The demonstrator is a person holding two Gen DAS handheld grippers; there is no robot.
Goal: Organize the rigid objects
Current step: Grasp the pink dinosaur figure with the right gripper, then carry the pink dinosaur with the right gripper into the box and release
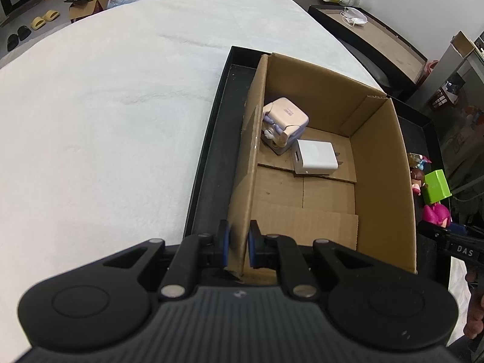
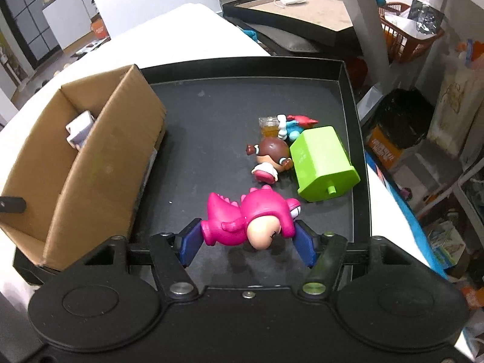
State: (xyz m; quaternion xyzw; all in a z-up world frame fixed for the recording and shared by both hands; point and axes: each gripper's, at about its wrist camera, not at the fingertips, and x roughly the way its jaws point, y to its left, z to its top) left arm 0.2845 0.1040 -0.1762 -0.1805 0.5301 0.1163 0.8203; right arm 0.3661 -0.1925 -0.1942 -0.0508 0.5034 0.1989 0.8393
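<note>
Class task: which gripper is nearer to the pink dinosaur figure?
Right. The right gripper has its fingers either side of the pink dinosaur figure; the left gripper clamps the cardboard box wall.

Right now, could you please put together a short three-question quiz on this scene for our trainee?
1. True or false: the left gripper pinches a wall of the cardboard box.
2. What does the right gripper hold?
A. green plastic block
B. pink dinosaur figure
C. brown-haired doll
3. Fill in: the white charger lies inside the ____.

Key: 1 true; 2 B; 3 cardboard box.
</note>
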